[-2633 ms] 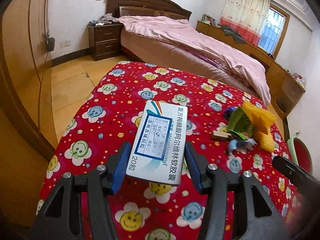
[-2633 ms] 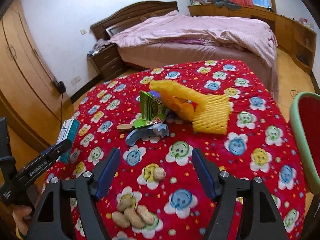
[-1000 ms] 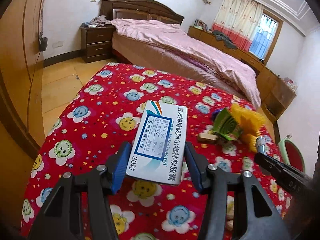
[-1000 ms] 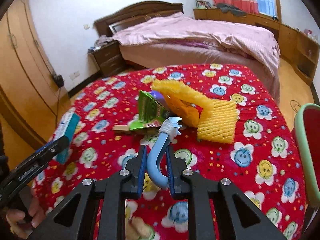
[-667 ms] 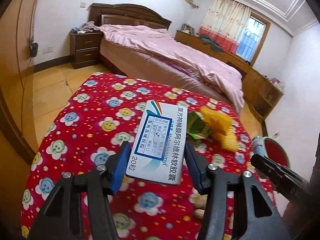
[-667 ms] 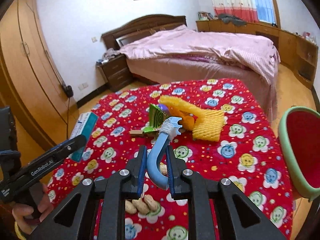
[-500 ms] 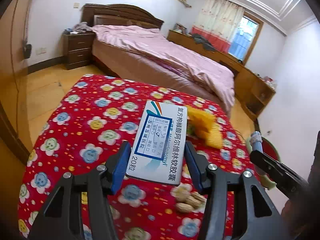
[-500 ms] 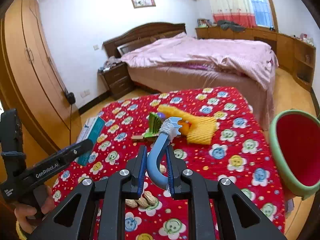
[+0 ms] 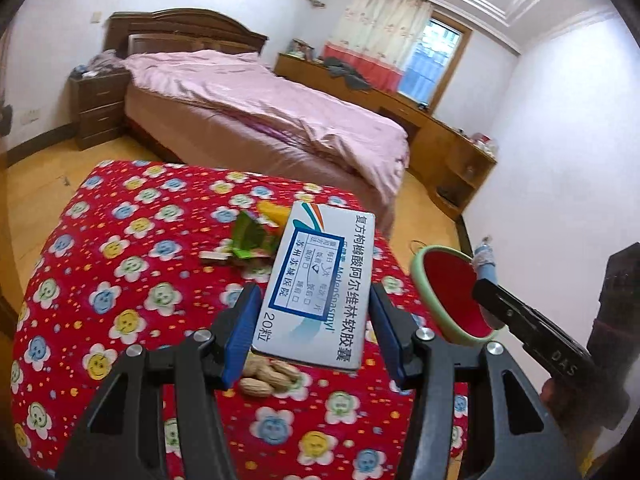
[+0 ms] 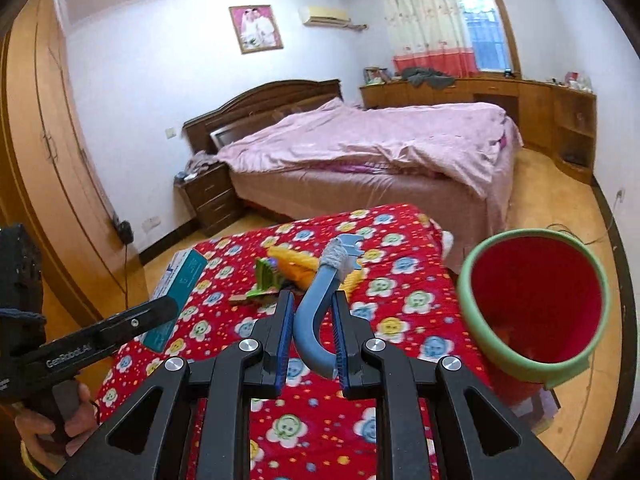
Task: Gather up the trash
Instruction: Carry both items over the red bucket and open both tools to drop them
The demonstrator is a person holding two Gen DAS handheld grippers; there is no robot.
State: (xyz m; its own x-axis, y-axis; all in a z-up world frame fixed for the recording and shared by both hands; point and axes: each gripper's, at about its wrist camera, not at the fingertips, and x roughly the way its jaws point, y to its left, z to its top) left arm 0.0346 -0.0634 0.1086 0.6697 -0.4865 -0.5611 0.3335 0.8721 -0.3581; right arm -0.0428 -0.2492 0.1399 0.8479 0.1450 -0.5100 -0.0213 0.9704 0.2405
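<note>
Our left gripper [image 9: 314,322] is clamped on a white box [image 9: 320,286] printed with Chinese text; its blue pads [image 9: 240,326] press the box's two long sides, and the box is held up off the table [image 9: 120,280], tilted away from us. In the right wrist view the same box [image 10: 178,292] shows its teal side, sticking out past the left gripper's black body.

Our right gripper [image 10: 310,334] is closed almost fully on a blue razor [image 10: 316,312], the pads [image 10: 285,336] squeezing the curved handle while the head points up and forward. From the left wrist view only the razor's tip [image 9: 485,258] shows above the right gripper's finger.

The bin [image 10: 480,320] (green rim, red inside) stands to the right of the table, just beside its edge, with its opening facing us. Both held items are in the air and neither is inside it; the razor is left of the rim in the right wrist view.

On the red smiley-flower cloth we see a green wrapper [image 9: 250,238], a yellow foam net [image 10: 296,266] touching it, a small wooden stick [image 9: 214,256] beside the wrapper, and a few peanuts [image 9: 266,378] near the table's front, under the box. Behind the table is a bed [image 10: 380,140] with a pink cover.
</note>
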